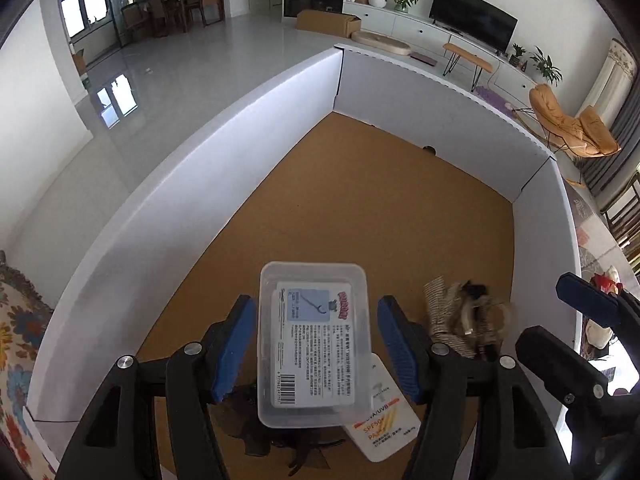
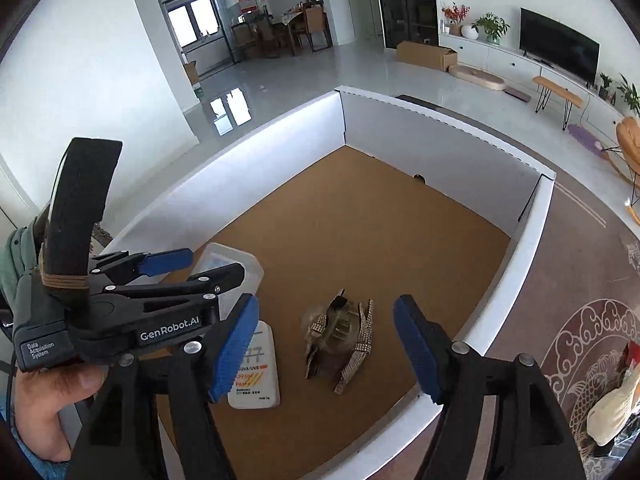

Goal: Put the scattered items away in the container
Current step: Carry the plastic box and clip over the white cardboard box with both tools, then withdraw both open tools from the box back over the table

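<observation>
A white box (image 1: 224, 168) with a brown cork-like floor is the container; it also shows in the right wrist view (image 2: 516, 264). My left gripper (image 1: 316, 348) is open above it, jaws on either side of a clear plastic floss-pick case (image 1: 314, 344) without touching it. The case lies on the floor, partly over a white sunscreen tube (image 1: 384, 428). A rhinestone hair clip (image 1: 460, 316) lies to the right. My right gripper (image 2: 326, 344) is open and empty above the clip (image 2: 340, 340) and tube (image 2: 256, 372). The case (image 2: 228, 264) shows behind the left gripper.
A dark object (image 1: 264, 436) lies under the case near the box's near wall. Outside the box is a patterned rug (image 2: 580, 340) on the right and a floral cloth (image 1: 16, 340) on the left. The far half of the box floor holds nothing.
</observation>
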Available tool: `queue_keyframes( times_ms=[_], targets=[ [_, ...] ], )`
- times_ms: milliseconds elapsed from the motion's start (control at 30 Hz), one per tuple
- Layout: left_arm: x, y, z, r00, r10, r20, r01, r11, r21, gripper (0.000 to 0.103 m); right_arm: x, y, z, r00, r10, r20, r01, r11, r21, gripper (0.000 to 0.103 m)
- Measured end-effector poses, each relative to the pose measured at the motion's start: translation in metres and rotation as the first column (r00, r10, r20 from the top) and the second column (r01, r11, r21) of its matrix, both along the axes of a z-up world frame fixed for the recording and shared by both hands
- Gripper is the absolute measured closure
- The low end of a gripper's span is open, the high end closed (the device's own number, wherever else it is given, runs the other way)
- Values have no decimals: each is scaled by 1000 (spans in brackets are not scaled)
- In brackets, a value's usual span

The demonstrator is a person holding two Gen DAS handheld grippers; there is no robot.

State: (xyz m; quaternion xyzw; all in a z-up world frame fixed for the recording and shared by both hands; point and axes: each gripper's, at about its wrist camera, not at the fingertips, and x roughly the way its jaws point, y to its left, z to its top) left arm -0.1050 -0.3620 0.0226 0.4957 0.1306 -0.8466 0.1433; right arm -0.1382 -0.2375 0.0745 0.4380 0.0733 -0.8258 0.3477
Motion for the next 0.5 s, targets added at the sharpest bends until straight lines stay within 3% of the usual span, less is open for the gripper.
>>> queue_keyframes(
  times_ms=[200,300,367,500],
  targets=[
    [9,29,21,998,-17,-66,16,1000,-16,37,24,50,17,997,-18,-71,12,997,-77,32],
    [17,67,46,988,-93,-125,88,995,-46,36,42,98,11,993,-75,-96,65,993,-103,32],
    [25,98,57,976,-154,-157,146,988,-57,30,55,139,-1,985,-134,-110,123,987,-106,32],
    [39,173,63,934,-301,-195,294,954,-66,21,70,236,-34,948,-302,-102,293,951,-94,32]
  ],
)
